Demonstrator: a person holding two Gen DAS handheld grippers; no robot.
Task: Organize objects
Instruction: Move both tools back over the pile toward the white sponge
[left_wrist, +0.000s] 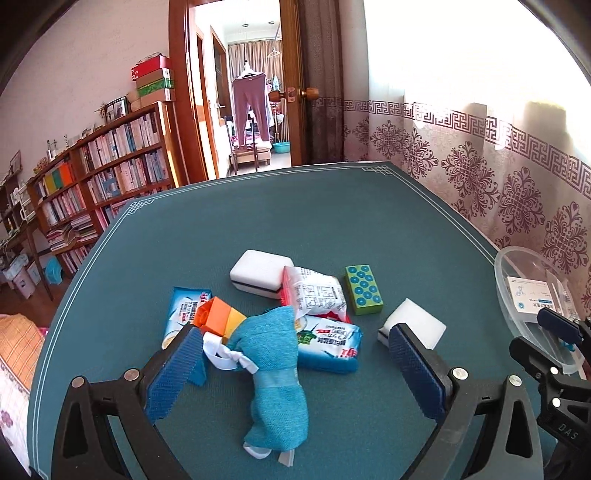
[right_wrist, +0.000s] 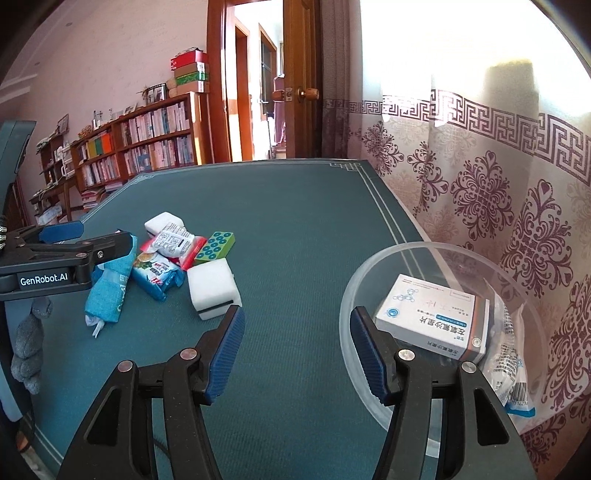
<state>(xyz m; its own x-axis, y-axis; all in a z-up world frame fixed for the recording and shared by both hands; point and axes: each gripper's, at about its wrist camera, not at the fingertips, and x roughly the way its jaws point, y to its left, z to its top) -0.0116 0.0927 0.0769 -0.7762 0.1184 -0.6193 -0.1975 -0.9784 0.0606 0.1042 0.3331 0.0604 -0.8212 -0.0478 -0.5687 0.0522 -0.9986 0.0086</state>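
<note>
A rolled teal cloth bundle tied with white ribbon (left_wrist: 275, 373) lay on the dark green table mat (left_wrist: 314, 221), directly between the spread blue pads of my left tongs (left_wrist: 299, 363), which stood wide open and gripped nothing. Just beyond it sat an orange and yellow block (left_wrist: 218, 314), two blue wet-wipe packets (left_wrist: 328, 345), a crinkled white snack packet (left_wrist: 317, 293), a green block with blue dots (left_wrist: 364, 290) and two white sponges with dark bases (left_wrist: 258, 273), all clustered near the middle. My right tongs (right_wrist: 297, 354) were also open and empty, beside a clear round plastic bowl (right_wrist: 369, 266) at the mat's right edge that held a white medicine box (right_wrist: 424, 317) by the patterned curtain (right_wrist: 498, 184).
</note>
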